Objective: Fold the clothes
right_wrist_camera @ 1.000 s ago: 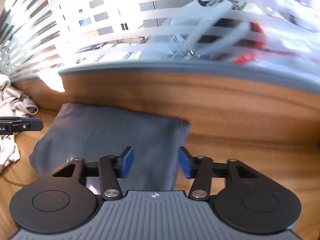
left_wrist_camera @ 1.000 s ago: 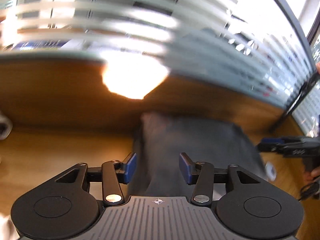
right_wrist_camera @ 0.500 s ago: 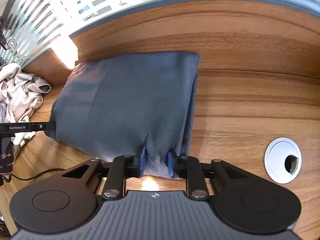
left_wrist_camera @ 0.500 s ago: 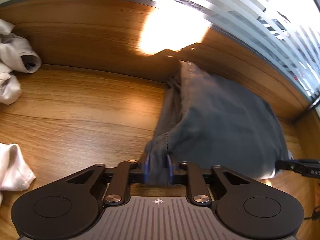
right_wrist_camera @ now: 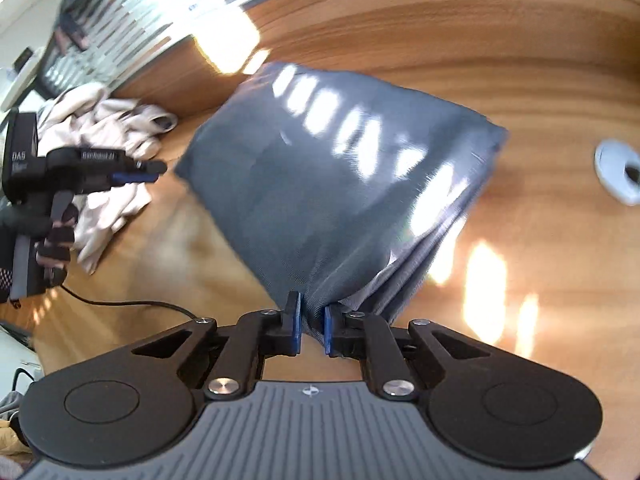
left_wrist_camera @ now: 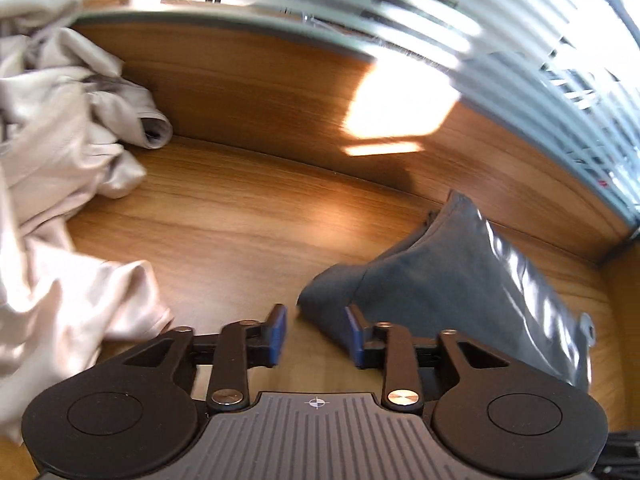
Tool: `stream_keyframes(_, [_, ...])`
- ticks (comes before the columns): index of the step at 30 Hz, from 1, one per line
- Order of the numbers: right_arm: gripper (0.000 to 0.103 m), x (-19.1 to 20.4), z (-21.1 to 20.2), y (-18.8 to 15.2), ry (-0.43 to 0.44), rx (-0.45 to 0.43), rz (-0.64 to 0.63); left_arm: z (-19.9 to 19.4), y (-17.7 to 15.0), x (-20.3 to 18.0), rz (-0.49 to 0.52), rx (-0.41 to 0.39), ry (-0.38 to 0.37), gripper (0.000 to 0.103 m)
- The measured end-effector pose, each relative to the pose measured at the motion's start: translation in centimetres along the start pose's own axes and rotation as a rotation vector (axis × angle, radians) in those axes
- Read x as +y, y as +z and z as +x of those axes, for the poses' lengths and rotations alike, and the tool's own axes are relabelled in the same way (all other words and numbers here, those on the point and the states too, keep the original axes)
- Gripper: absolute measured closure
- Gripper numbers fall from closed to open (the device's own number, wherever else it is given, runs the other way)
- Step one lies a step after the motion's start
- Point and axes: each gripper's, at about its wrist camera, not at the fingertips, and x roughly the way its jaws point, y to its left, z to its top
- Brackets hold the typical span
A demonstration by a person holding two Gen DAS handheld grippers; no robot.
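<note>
Left tongs [left_wrist_camera: 316, 332]: we see the blue pads spread apart and opening; a corner of the grey cloth [left_wrist_camera: 460, 292] lies between them against the right pad, the left pad clear of it, so nothing is gripped.
Right tongs [right_wrist_camera: 311, 328]: closing, pads nearly together, pinching the near edge of the grey cloth [right_wrist_camera: 340, 184].
Grey cloth: we find it folded on the desk [left_wrist_camera: 248, 232], at 2 o'clock from the left tongs and at 12 o'clock from the right tongs, streaked with sunlight.
Pale clothes [left_wrist_camera: 52, 168]: crumpled heap at 10 o'clock in the left view, well apart from the grey cloth.
Grommet [right_wrist_camera: 618, 176]: white, set in the desk at 3 o'clock in the right view.
Hand [right_wrist_camera: 56, 236]: dark-gloved, holding the left tongs at 9 o'clock in the right view.
</note>
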Motion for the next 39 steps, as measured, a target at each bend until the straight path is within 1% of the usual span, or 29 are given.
stream_keyframes(5, [0.094, 4.9, -0.8, -4.8, -0.006, -0.032, -0.069, -4.3, -3.1, -0.5, 0.004, 0.004, -0.036, 0.062])
stream_keyframes(10, [0.096, 9.4, -1.0, -8.0, -0.011, -0.047, -0.17, -7.5, -6.5, -1.4, 0.031, 0.029, -0.051, 0.062])
stream_keyframes(14, [0.097, 13.0, -0.4, -9.7, 0.002, -0.043, -0.231, -9.0, -8.4, -1.5, 0.031, 0.063, -0.069, 0.061])
stream_keyframes(18, [0.097, 16.2, 0.4, -11.1, 0.02, -0.021, -0.28, -9.9, -9.2, -1.5, 0.032, 0.064, -0.09, 0.059])
stream_keyframes(22, [0.097, 18.6, 0.9, -12.0, 0.053, 0.016, -0.364, -10.8, -9.7, -1.1, 0.019, 0.056, -0.101, 0.055])
stream_keyframes(25, [0.096, 19.4, 0.8, -11.8, 0.071, 0.066, -0.405, -10.9, -10.1, -0.7, 0.006, 0.056, -0.097, 0.052])
stream_keyframes(30, [0.093, 18.8, -1.3, -10.3, 0.135, 0.133, -0.438, -10.4, -10.6, -0.3, -0.009, 0.068, -0.096, 0.048])
stream_keyframes(35, [0.093, 17.2, -4.7, -8.4, 0.193, 0.146, -0.431, -9.3, -10.8, -0.8, -0.014, 0.086, -0.114, 0.041])
stream_keyframes(36, [0.089, 16.7, -5.3, -7.9, 0.186, 0.133, -0.415, -9.0, -10.8, -1.0, -0.015, 0.091, -0.118, 0.04])
stream_keyframes(37, [0.083, 16.0, -5.8, -7.3, 0.17, 0.116, -0.397, -8.7, -10.8, -1.2, -0.016, 0.095, -0.121, 0.04])
stream_keyframes(39, [0.079, 14.8, -6.5, -6.3, 0.134, 0.085, -0.366, -8.0, -10.7, -1.8, -0.015, 0.104, -0.124, 0.039])
